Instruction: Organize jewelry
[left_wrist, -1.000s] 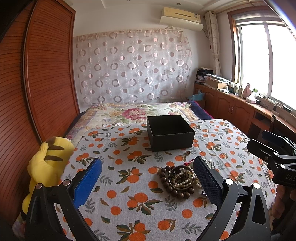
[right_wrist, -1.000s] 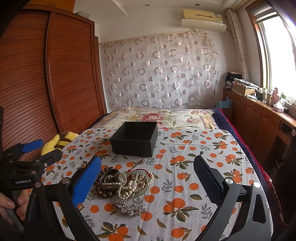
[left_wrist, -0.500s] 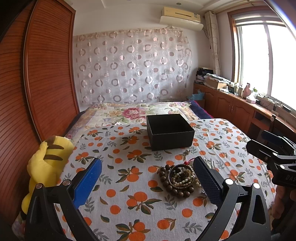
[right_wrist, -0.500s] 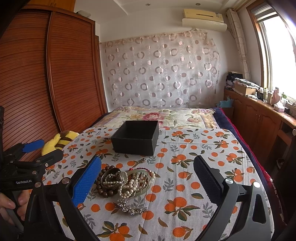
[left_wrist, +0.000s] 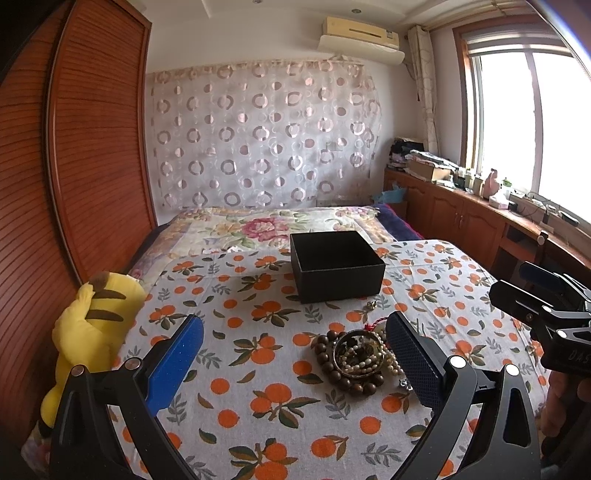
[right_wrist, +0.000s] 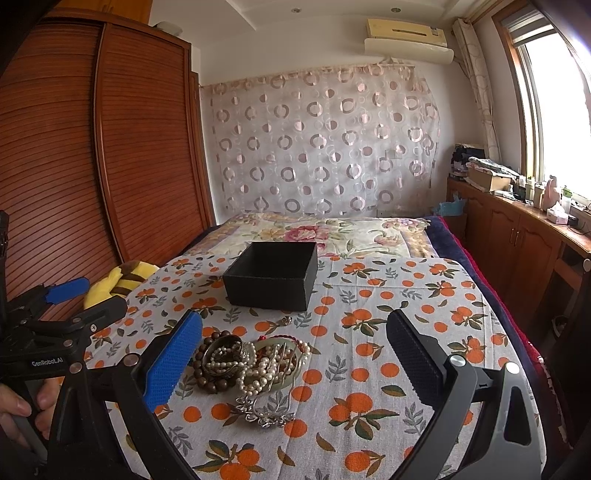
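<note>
A pile of jewelry (left_wrist: 356, 356) lies on the orange-print bedspread: a brown bead bracelet, pearl strands, a bangle and a silver piece. It also shows in the right wrist view (right_wrist: 247, 365). A small ring (right_wrist: 286, 320) lies between the pile and an open black box (left_wrist: 335, 265), which also shows in the right wrist view (right_wrist: 272, 275). My left gripper (left_wrist: 293, 360) is open and empty, the pile beside its right finger. My right gripper (right_wrist: 293, 360) is open and empty, the pile beside its left finger.
A yellow plush toy (left_wrist: 86, 332) lies at the bed's left edge by the wooden wardrobe (left_wrist: 74, 147). A wooden cabinet (right_wrist: 517, 236) with clutter runs along the right under the window. A floral quilt (left_wrist: 273, 227) covers the far bed.
Both grippers have drifted slightly; the views shifted a little toward the box and jewelry. Nothing was taken hold of and the jewelry has not moved.
</note>
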